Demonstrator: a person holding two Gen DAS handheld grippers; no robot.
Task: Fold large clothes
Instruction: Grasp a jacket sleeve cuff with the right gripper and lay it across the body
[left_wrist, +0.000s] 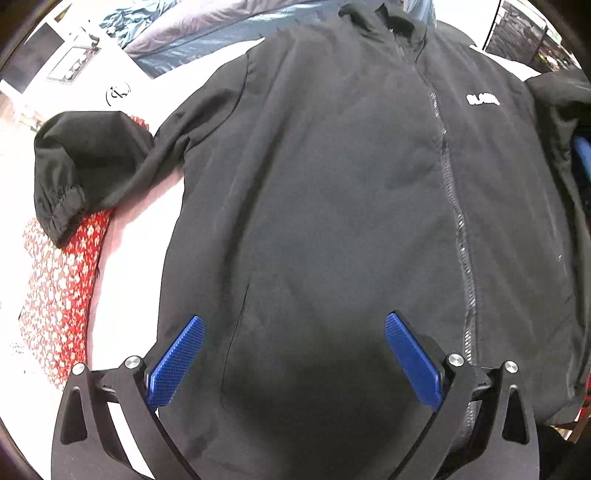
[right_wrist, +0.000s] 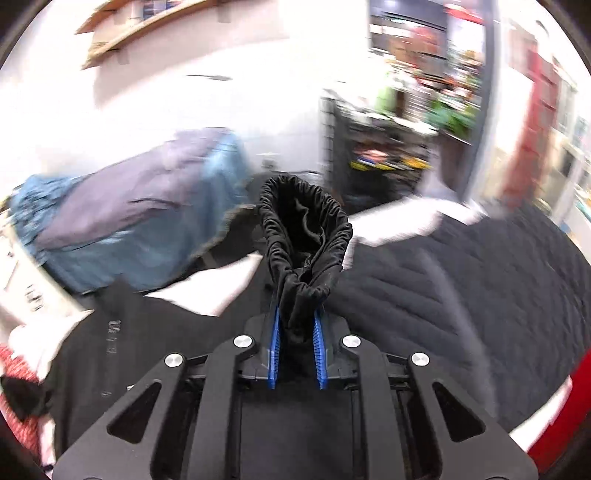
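Left wrist view shows my left gripper (left_wrist: 293, 332) pointing steeply down over the black jacket (left_wrist: 332, 206), jaws wide apart and holding nothing. My right gripper (right_wrist: 297, 325) is clamped on the jacket's elastic cuff (right_wrist: 304, 236), lifted clear. I see the jacket lying front-up, zipped, on a white surface (left_wrist: 122, 295), one sleeve (left_wrist: 92, 166) draped over a red floral cloth (left_wrist: 59, 288), blue bedding (right_wrist: 129, 221) beyond
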